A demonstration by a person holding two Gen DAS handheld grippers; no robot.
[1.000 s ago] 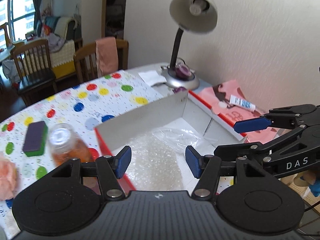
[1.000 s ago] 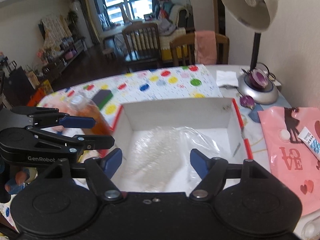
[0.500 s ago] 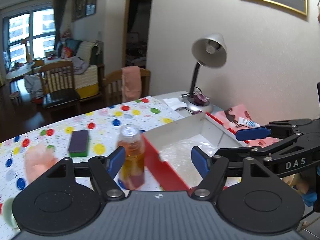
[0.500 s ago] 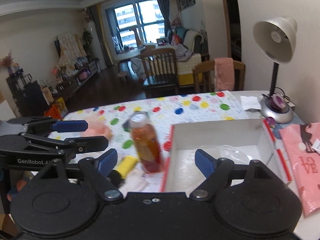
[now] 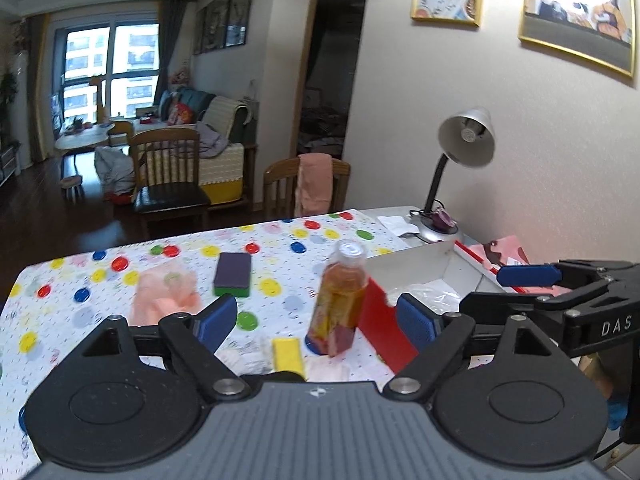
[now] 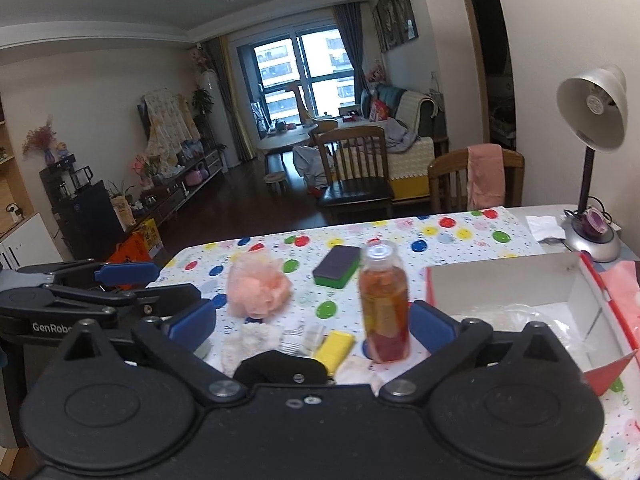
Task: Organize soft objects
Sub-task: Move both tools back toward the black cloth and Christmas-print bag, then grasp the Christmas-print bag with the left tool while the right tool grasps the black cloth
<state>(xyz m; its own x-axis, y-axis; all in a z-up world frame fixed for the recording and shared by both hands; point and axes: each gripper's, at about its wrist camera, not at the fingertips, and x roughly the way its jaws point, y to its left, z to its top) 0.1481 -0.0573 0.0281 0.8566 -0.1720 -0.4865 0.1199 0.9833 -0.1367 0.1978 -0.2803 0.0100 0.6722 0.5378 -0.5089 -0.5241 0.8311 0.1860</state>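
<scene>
A red-and-white open box [image 5: 424,276] [image 6: 520,280] with clear plastic wrap inside sits at the table's right. A pink mesh puff [image 6: 258,286] [image 5: 166,294], a purple-green sponge [image 6: 336,266] [image 5: 233,273], a yellow sponge [image 6: 335,346] [image 5: 287,354] and a white fluffy piece [image 6: 250,340] lie on the dotted cloth. My left gripper [image 5: 316,322] is open and empty, held above the table's near side. My right gripper [image 6: 314,326] is open and empty beside it.
A bottle of orange liquid [image 5: 340,300] [image 6: 384,304] stands upright just left of the box. A desk lamp [image 6: 592,152] and a pink bag [image 5: 508,256] are at the far right. Wooden chairs [image 5: 168,176] stand beyond the table.
Both grippers have pulled back and up from over the box. The bottle, sponges and pink puff have come into view.
</scene>
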